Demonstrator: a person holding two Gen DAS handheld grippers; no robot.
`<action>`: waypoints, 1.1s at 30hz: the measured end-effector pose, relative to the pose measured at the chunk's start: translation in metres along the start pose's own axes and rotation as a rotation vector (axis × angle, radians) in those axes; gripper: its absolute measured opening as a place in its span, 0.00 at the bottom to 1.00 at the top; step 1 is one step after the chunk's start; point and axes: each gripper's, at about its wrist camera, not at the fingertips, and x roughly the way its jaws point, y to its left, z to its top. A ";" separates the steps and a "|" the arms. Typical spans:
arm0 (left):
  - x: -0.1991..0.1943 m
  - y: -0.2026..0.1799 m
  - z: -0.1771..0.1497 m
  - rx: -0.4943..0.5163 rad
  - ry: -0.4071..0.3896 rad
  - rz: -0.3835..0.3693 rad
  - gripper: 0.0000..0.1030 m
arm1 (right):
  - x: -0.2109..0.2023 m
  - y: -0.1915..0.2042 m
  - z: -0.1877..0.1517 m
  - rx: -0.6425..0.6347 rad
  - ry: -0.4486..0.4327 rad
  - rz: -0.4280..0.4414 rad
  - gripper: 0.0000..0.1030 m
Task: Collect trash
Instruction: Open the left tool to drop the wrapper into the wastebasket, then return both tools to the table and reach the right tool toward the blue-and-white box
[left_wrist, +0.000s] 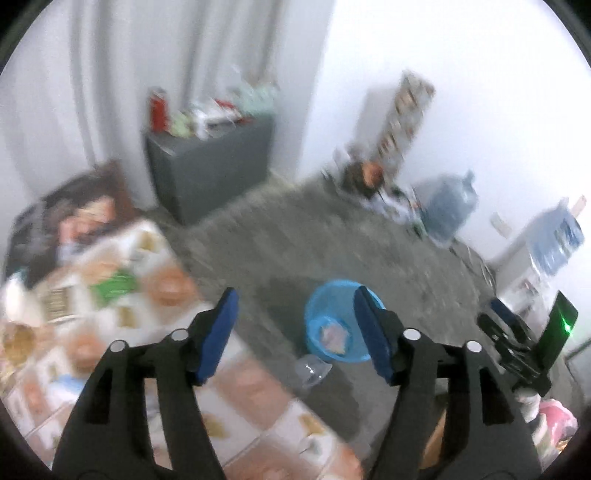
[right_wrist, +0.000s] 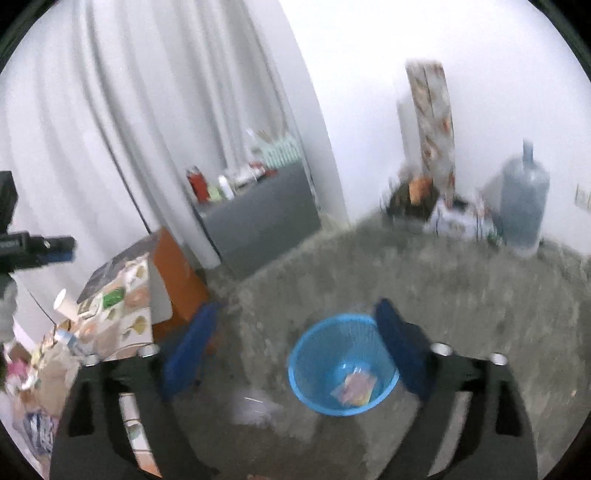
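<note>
A blue mesh basket (left_wrist: 316, 314) (right_wrist: 306, 354) stands on the grey carpet with a pale wrapper (left_wrist: 334, 334) (right_wrist: 354, 386) at its bottom. A blurred clear plastic piece (left_wrist: 312, 369) (right_wrist: 255, 406) shows just left of the basket; I cannot tell whether it rests on the floor. My left gripper (left_wrist: 295, 299) is open and empty above the table edge and the basket. My right gripper (right_wrist: 297, 310) (left_wrist: 495, 314) is open wide and empty over the basket. The left gripper (right_wrist: 62, 247) also shows at the far left of the right wrist view. On the patterned table (left_wrist: 258, 391) (right_wrist: 136, 325) lie a green packet (left_wrist: 112, 288) (right_wrist: 112, 297) and a white paper cup (right_wrist: 62, 302).
A grey cabinet (left_wrist: 210, 170) (right_wrist: 262, 221) topped with bottles stands by the curtain. Large water jugs (left_wrist: 450, 206) (right_wrist: 524, 199) and loose clutter (left_wrist: 369, 177) line the far wall. More litter lies on the near end of the table (right_wrist: 40, 373).
</note>
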 end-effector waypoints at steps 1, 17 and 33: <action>-0.023 0.011 -0.004 -0.011 -0.031 0.013 0.66 | -0.010 0.008 -0.001 -0.017 -0.017 0.008 0.94; -0.174 0.110 -0.149 -0.290 -0.180 0.135 0.74 | -0.048 0.033 -0.035 0.069 0.048 0.144 0.94; -0.157 0.117 -0.176 -0.346 -0.170 0.150 0.74 | -0.037 0.043 -0.037 0.095 0.088 0.187 0.94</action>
